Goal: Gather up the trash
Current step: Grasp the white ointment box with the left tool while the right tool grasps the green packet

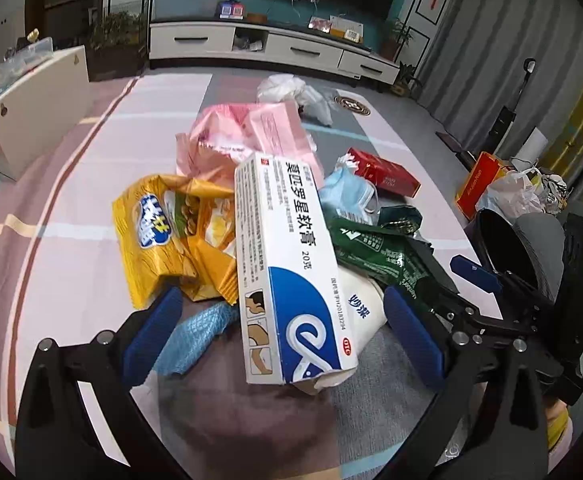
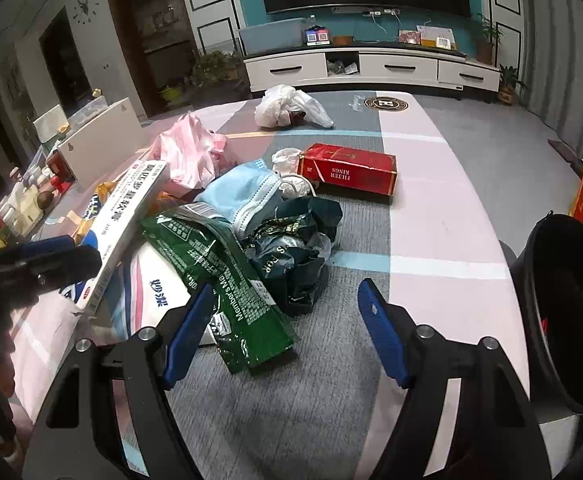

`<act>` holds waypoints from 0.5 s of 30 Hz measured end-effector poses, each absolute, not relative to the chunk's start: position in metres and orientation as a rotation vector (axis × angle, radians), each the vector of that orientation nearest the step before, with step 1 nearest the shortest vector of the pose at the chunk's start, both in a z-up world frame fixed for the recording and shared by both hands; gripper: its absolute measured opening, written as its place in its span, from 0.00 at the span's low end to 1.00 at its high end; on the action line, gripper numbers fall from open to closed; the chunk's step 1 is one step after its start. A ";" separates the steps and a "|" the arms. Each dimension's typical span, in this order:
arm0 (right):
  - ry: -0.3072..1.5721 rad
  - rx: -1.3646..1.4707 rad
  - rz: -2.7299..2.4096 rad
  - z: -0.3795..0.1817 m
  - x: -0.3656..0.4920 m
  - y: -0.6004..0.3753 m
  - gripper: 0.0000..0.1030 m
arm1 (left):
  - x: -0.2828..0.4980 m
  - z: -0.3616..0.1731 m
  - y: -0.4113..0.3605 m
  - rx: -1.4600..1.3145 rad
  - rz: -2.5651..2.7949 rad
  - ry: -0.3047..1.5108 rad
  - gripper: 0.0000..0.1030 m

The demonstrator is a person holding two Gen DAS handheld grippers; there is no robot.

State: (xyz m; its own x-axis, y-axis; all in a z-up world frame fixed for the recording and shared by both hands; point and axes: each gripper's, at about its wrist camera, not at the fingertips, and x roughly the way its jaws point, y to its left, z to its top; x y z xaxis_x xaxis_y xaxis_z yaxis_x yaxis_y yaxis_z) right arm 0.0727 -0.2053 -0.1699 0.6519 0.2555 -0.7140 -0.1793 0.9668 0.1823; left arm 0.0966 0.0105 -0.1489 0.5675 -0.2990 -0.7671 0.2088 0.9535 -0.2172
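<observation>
A heap of trash lies on the patterned tablecloth [image 2: 431, 208]. My left gripper [image 1: 283, 300] is open wide, its blue pads on either side of a white-and-blue medicine box [image 1: 291, 272] without touching it. A blue mesh scrap [image 1: 195, 336] and a white tissue pack [image 1: 363, 312] lie under the box. My right gripper [image 2: 285, 292] is open low over the table, its left pad beside a green wrapper [image 2: 227, 276]. Around them lie a yellow snack bag [image 1: 171, 232], a blue face mask [image 2: 247, 196], a dark teal wrapper [image 2: 295, 240] and a red cigarette box [image 2: 347, 168].
A black bin [image 2: 571, 312] stands off the table's right edge. A pink plastic bag [image 1: 243, 136] and a white plastic bag [image 2: 287, 106] lie farther back. A white board [image 2: 95, 144] leans at the left, with a TV cabinet [image 2: 371, 68] behind.
</observation>
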 end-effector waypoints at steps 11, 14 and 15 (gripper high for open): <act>0.867 0.070 0.261 -0.178 0.079 -0.195 0.36 | 0.102 -0.161 0.009 -0.126 -0.303 0.941 0.97; 0.882 0.069 0.271 -0.179 0.078 -0.195 0.23 | 0.100 -0.160 0.010 -0.123 -0.294 0.927 0.95; 0.887 0.080 0.283 -0.178 0.077 -0.196 0.17 | 0.100 -0.160 0.011 -0.128 -0.295 0.925 0.90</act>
State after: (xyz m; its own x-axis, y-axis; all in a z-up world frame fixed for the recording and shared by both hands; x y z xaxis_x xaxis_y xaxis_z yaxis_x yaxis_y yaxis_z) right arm 0.0769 -0.1957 -0.1782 0.5968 0.2768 -0.7531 -0.2107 0.9597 0.1858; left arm 0.1003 0.0109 -0.1598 0.5653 -0.3049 -0.7664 0.1955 0.9522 -0.2346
